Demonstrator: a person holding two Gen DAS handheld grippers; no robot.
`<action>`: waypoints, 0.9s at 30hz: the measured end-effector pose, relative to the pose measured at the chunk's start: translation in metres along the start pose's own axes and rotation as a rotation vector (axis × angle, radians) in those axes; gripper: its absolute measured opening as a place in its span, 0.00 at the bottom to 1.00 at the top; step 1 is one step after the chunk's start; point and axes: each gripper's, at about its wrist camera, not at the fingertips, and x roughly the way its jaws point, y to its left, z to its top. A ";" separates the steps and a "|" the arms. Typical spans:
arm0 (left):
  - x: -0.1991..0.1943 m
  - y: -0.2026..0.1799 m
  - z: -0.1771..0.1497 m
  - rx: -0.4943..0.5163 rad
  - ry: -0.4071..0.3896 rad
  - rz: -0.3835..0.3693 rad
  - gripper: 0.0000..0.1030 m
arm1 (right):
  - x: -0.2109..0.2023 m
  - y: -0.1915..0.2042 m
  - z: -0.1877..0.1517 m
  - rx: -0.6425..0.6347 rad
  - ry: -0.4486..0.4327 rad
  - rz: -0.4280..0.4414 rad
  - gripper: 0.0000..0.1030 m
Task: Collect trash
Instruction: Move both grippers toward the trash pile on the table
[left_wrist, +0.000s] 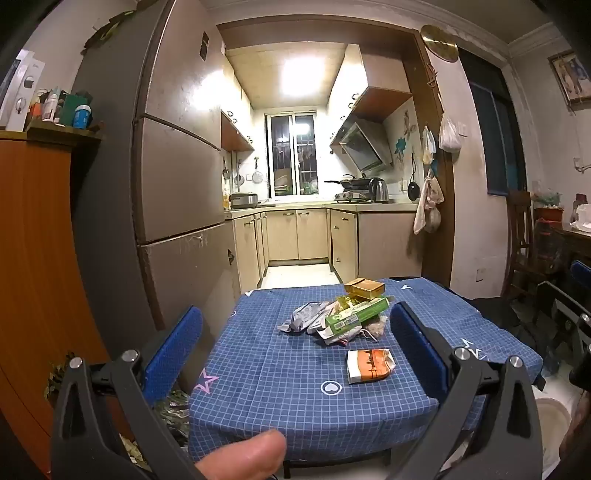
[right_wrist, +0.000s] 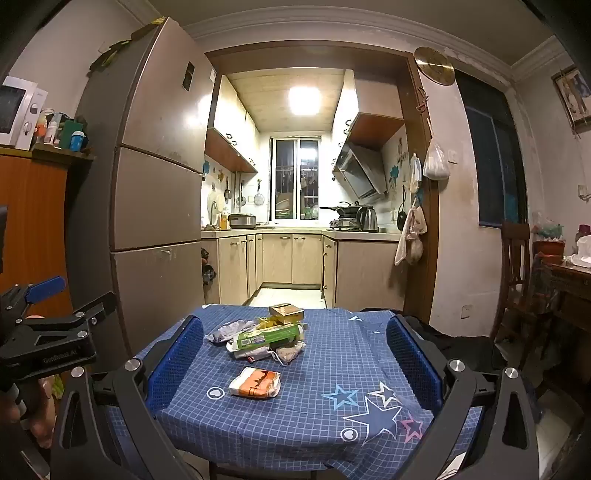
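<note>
1. Blue-padded jaws of the left gripper stand wide apart and empty, held above the near edge of a table with a blue checked cloth

2. Blue pads of the right gripper are likewise spread wide, nothing between them

3. Straight ahead of both lies a crumpled orange and white pack, alone on the cloth, its long side running across the view; it sits right of centre for the left gripper and left of centre for the right, so neither is clearly nearer

4. Just beyond it sits a trash pile: a green carton, grey wrappers, a gold box on top
</note>
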 end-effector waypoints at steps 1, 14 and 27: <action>0.000 0.000 0.000 -0.001 0.001 0.001 0.95 | 0.000 0.000 0.000 0.000 -0.006 -0.001 0.96; 0.010 0.010 0.003 -0.019 0.055 -0.029 0.95 | -0.001 0.002 -0.001 -0.013 -0.011 0.000 0.96; 0.120 0.044 -0.025 0.060 0.299 -0.107 0.95 | 0.116 -0.010 -0.042 -0.133 0.280 0.342 0.96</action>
